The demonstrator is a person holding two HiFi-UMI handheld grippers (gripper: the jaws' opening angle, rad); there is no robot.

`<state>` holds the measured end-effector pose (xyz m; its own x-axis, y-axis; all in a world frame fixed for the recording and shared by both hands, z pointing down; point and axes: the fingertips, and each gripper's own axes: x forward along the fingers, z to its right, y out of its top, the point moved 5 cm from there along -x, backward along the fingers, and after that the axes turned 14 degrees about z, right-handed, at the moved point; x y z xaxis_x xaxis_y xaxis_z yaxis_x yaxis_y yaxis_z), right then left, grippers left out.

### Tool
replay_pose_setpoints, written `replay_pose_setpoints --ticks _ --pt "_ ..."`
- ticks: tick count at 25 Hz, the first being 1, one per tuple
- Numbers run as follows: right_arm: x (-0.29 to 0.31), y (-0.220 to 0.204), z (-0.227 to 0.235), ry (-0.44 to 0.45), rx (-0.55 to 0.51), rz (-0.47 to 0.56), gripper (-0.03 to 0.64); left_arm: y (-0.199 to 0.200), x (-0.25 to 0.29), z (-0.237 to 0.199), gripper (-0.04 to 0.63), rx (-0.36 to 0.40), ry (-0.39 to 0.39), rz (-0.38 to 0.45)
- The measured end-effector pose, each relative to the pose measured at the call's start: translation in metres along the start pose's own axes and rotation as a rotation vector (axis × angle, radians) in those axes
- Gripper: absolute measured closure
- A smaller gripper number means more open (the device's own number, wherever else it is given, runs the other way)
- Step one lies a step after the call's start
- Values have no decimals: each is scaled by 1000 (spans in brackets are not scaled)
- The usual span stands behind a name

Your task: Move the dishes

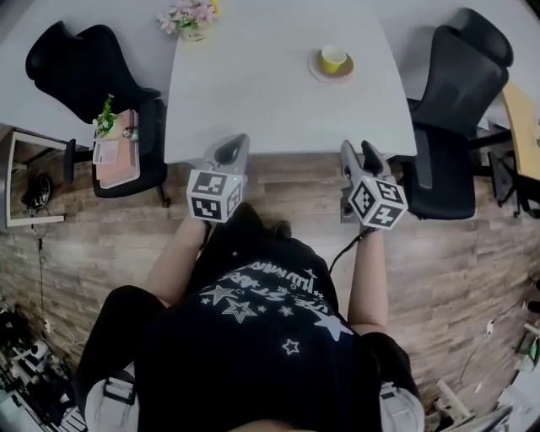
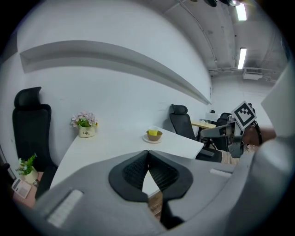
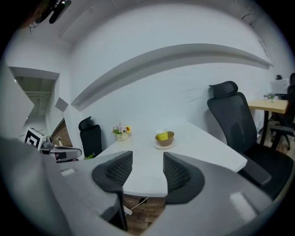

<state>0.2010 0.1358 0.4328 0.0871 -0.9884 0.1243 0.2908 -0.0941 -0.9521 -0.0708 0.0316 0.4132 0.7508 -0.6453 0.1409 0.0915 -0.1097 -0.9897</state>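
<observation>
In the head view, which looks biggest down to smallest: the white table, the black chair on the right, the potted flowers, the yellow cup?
1. white table
2. black chair
3. potted flowers
4. yellow cup
The last two look fairly close.

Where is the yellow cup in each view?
Head view: the yellow cup sits far right on the table.
Left gripper view: the cup, centre, above the jaws.
Right gripper view: the cup, centre, above the jaw gap.
Shared landmark: the flower pot, left of the cup everywhere.
</observation>
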Motion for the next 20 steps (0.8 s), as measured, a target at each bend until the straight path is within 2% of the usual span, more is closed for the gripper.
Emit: replay_pose_setpoints --ticks 6,10,16,20 --pt "40 0 2 39 -19 -34 405 -7 11 -12 585 -22 51 -32" --pt "72 4 7 40 -56 -60 405 -7 33 -23 586 -24 55 -38" --pt "124 16 25 23 -121 -91 405 -12 88 -38 585 -36 27 -68" --pt "168 20 28 49 -188 -129 405 -9 128 -54 586 -33 3 -68"
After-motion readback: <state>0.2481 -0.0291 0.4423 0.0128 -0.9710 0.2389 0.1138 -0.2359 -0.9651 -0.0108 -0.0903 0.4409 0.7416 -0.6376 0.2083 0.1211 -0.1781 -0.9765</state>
